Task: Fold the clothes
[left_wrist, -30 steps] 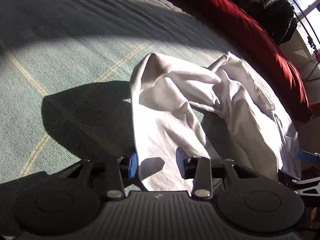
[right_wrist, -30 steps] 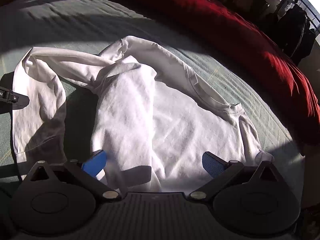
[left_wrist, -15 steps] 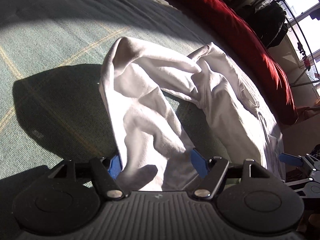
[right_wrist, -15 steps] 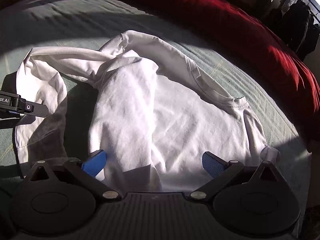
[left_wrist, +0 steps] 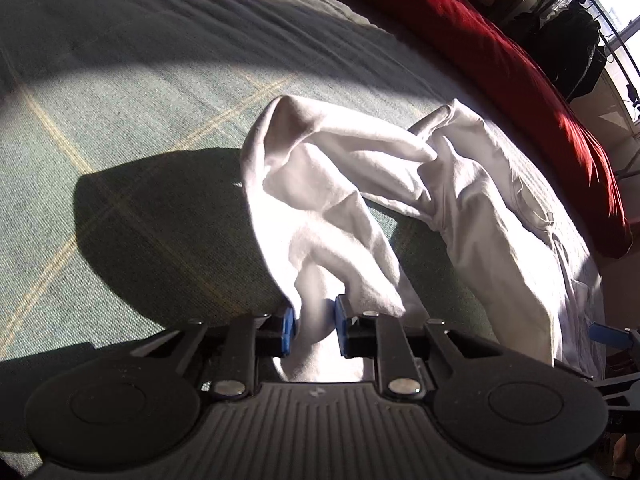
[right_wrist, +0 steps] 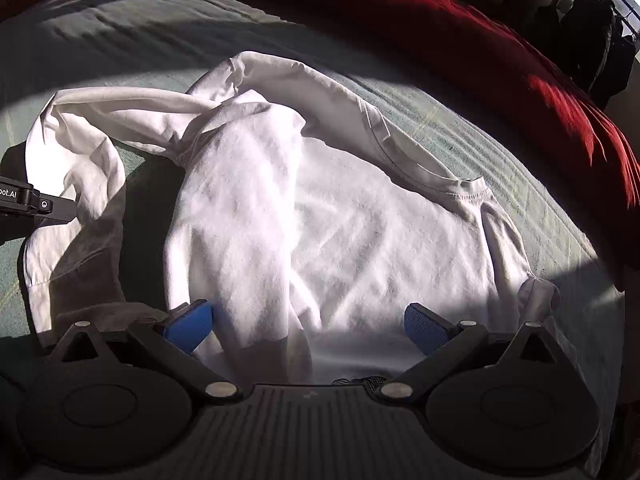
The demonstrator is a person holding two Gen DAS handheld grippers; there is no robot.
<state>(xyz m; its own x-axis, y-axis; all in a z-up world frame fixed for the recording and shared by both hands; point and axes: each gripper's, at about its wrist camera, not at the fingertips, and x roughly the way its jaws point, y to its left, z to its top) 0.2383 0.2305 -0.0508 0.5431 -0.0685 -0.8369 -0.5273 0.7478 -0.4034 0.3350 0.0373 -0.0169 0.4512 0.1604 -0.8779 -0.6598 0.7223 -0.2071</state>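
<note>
My left gripper (left_wrist: 311, 325) pinches the white shirt (right_wrist: 332, 216) hem, my right gripper (right_wrist: 308, 326) gapes wide above it; I judge I'm mid-fold, needing a second grip.

One white shirt (right_wrist: 328, 216), one green bedspread (left_wrist: 120, 128), one red blanket (right_wrist: 500, 52) — two claws.

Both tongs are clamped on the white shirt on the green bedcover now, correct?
Not both. The left tongs are clamped on the white shirt, but the right wrist view shows the right tongs spread wide open over it. It does lie on the green bedcover.
</note>
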